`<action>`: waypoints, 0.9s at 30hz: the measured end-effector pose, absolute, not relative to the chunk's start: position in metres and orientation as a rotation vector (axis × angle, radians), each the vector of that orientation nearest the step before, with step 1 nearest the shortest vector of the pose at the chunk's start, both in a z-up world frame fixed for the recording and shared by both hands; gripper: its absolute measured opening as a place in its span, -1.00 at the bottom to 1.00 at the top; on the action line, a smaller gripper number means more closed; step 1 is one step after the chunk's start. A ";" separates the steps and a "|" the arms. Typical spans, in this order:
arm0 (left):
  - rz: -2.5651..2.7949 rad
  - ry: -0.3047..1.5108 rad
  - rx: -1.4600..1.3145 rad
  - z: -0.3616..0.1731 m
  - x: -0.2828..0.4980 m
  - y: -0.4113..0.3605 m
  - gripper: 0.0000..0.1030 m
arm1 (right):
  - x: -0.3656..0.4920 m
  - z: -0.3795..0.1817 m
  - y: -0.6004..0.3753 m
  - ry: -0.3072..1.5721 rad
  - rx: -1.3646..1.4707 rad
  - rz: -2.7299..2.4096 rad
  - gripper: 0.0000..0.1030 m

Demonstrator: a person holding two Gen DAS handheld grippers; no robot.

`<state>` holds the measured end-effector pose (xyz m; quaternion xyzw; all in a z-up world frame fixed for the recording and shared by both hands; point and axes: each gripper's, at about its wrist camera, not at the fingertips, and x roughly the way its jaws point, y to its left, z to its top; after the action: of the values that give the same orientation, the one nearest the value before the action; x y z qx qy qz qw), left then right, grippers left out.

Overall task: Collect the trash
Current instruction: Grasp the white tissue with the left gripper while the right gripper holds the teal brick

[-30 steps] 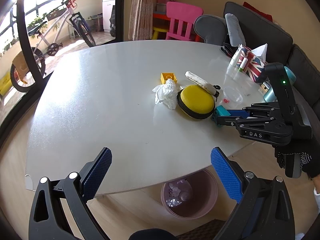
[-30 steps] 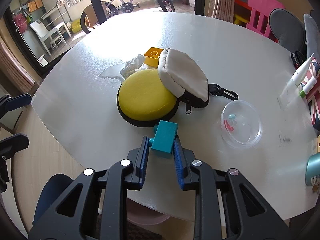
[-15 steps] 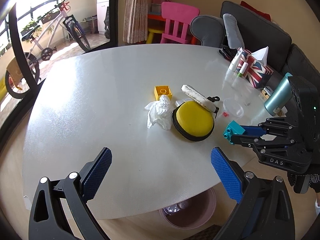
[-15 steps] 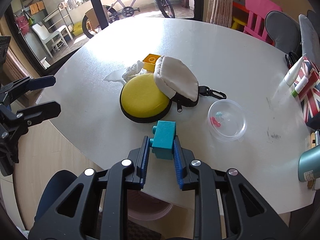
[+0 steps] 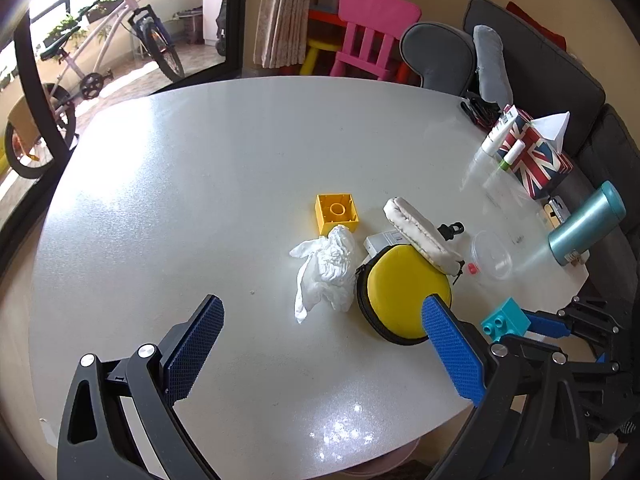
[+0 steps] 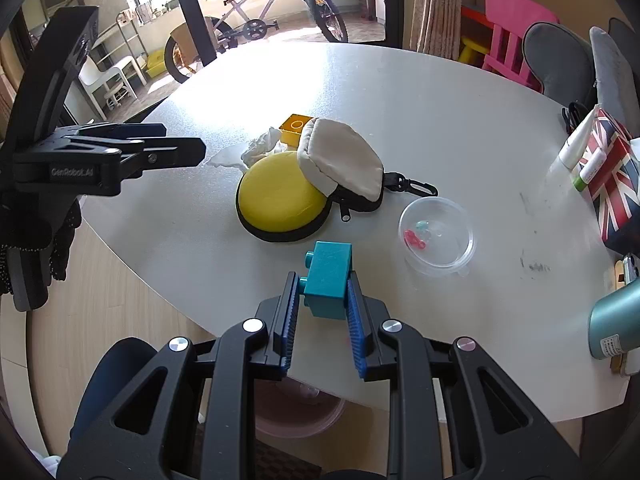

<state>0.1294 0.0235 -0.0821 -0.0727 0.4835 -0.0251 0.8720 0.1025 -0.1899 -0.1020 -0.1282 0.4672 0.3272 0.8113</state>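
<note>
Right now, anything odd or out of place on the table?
Yes. The right gripper is shut on a teal toy block, which isn't obviously trash, while the crumpled white tissue lies untouched by the yellow case. The yellow block sits upside down, hollow side up.

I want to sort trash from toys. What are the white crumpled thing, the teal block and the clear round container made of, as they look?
White crumpled thing: likely tissue paper, matte, soft irregular creases.
Teal block, held in the right claw: seemingly hard plastic, smooth, moulded studs on one side.
Clear round container: apparently thin transparent plastic, glossy, small pieces visible through it.
</note>
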 end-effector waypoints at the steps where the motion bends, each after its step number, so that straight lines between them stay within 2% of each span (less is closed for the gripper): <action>1: -0.044 1.017 -0.163 -0.084 0.133 0.025 0.85 | 0.103 -0.102 -0.190 0.997 -0.275 0.697 -0.56; 14: -0.013 1.116 -0.332 -0.113 0.173 0.041 0.83 | 0.107 -0.101 -0.202 1.001 -0.267 0.679 -0.56; 16: -0.020 1.126 -0.353 -0.117 0.175 0.042 0.62 | 0.107 -0.102 -0.202 1.003 -0.266 0.678 -0.56; 18: -0.029 1.135 -0.368 -0.120 0.177 0.041 0.54 | 0.108 -0.103 -0.202 1.003 -0.264 0.678 -0.56; 21: -0.035 1.144 -0.388 -0.125 0.179 0.042 0.27 | 0.109 -0.103 -0.203 1.004 -0.263 0.678 -0.56; 23: -0.044 1.150 -0.405 -0.127 0.181 0.042 -0.11 | 0.110 -0.102 -0.203 1.003 -0.259 0.678 -0.56; 26: -0.050 1.148 -0.417 -0.131 0.179 0.044 -0.52 | 0.110 -0.102 -0.204 1.000 -0.257 0.679 -0.56; 27: -0.049 1.144 -0.420 -0.131 0.178 0.046 -0.56 | 0.110 -0.102 -0.204 0.998 -0.257 0.679 -0.56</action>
<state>0.1780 0.0458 -0.1311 -0.1973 0.5372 -0.0232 0.8197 0.1100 -0.2042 -0.1022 -0.1204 0.4680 0.3182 0.8156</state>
